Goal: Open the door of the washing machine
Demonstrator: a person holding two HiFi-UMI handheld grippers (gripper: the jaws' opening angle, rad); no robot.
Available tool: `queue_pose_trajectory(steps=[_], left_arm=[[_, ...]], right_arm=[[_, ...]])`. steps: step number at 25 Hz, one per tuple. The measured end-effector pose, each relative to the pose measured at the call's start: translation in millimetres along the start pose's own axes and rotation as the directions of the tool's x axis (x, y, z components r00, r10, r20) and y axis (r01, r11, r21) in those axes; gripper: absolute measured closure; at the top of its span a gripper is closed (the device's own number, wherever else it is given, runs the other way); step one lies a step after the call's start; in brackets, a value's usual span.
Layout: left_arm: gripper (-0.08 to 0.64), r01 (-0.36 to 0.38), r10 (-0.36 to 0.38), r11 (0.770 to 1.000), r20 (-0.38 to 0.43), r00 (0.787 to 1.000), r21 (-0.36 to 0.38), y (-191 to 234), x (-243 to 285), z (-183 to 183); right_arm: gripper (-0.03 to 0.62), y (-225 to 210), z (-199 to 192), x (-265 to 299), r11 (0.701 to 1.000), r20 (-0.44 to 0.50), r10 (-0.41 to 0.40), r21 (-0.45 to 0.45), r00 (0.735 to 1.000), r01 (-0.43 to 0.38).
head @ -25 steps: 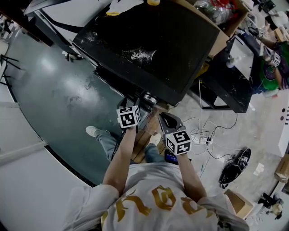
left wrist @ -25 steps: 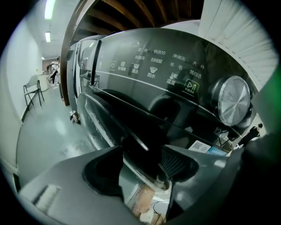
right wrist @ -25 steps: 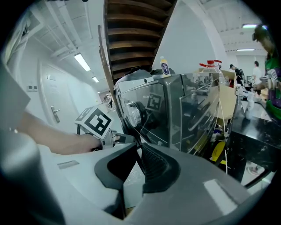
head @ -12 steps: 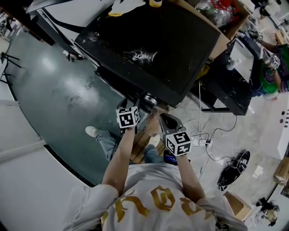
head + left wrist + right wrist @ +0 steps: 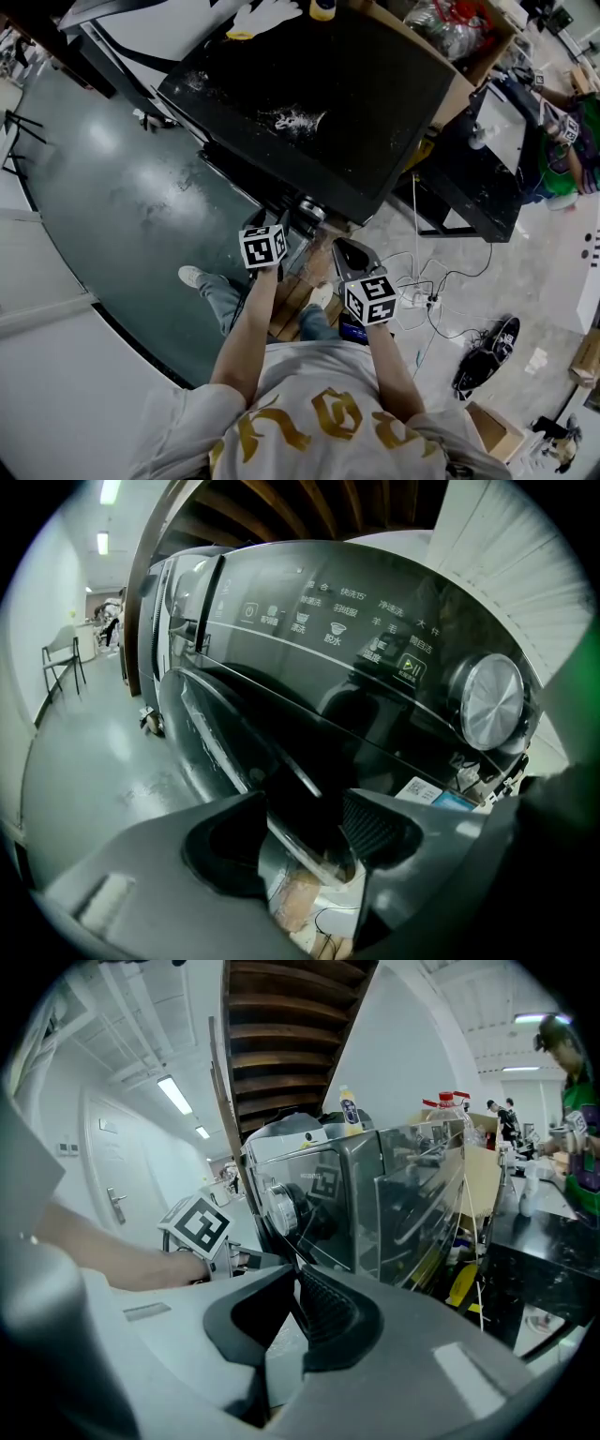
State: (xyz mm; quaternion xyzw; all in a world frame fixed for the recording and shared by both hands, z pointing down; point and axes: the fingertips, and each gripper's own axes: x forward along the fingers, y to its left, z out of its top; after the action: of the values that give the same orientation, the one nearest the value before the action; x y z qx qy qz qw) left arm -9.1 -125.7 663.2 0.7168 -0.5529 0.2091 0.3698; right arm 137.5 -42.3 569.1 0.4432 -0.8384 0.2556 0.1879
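Observation:
The black washing machine [image 5: 319, 84] stands in front of me; in the head view I look down on its top. My left gripper [image 5: 284, 223] is at its front. In the left gripper view, the jaws [image 5: 305, 822] are partly closed on the clear rim of the curved glass door [image 5: 234, 733]. That rim runs across the narrow gap between them. Above it are the control panel [image 5: 337, 621] and a silver knob [image 5: 494, 700]. My right gripper [image 5: 345, 247] hangs lower right, off the machine. It is shut and holds nothing [image 5: 295, 1302].
Cables and a power strip [image 5: 422, 286] lie on the floor at the right. A black table [image 5: 469, 173] and a cardboard box [image 5: 461, 82] flank the machine. A bottle [image 5: 349, 1110] stands on top. A person [image 5: 574, 1082] works far right. A chair [image 5: 61, 658] stands down the aisle.
The left gripper has shifted very slightly left and down against the machine's front. The right gripper has hardly moved. The door looks the same.

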Motion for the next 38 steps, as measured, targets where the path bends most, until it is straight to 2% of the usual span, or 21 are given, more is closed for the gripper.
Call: queue_pose_trajectory(steps=[14, 19, 28, 31, 38], left_arm=[[0.312, 0.014, -0.014, 1.000, 0.001, 1.000, 0.001, -0.6, 0.7, -1.9], [0.322, 0.032, -0.033, 0.999, -0.015, 0.999, -0.038, -0.7, -0.6, -3.6], [0.333, 0.045, -0.045, 0.998, 0.007, 0.999, -0.042, 6.3, -10.9, -16.1], [0.330, 0.025, -0.024, 0.998, 0.005, 1.000, -0.050, 10.5, -16.1, -22.4], [0.351, 0.030, -0.030, 0.993, 0.003, 1.000, -0.110, 17.4, -24.3, -33.2]], right_arm=[[0.563, -2.7, 3.9, 2.6, 1.000, -0.001, 0.003, -0.007, 1.000, -0.003], [0.565, -0.4, 5.0, 2.2, 1.000, -0.008, 0.014, -0.018, 1.000, -0.014], [0.568, -2.3, 2.1, 3.8, 1.000, -0.014, 0.015, -0.016, 1.000, -0.016], [0.568, 1.9, 2.6, 7.2, 0.999, -0.018, 0.027, -0.022, 0.999, -0.028], [0.569, 20.1, 6.1, 16.0, 0.997, -0.019, 0.062, -0.047, 0.998, -0.063]])
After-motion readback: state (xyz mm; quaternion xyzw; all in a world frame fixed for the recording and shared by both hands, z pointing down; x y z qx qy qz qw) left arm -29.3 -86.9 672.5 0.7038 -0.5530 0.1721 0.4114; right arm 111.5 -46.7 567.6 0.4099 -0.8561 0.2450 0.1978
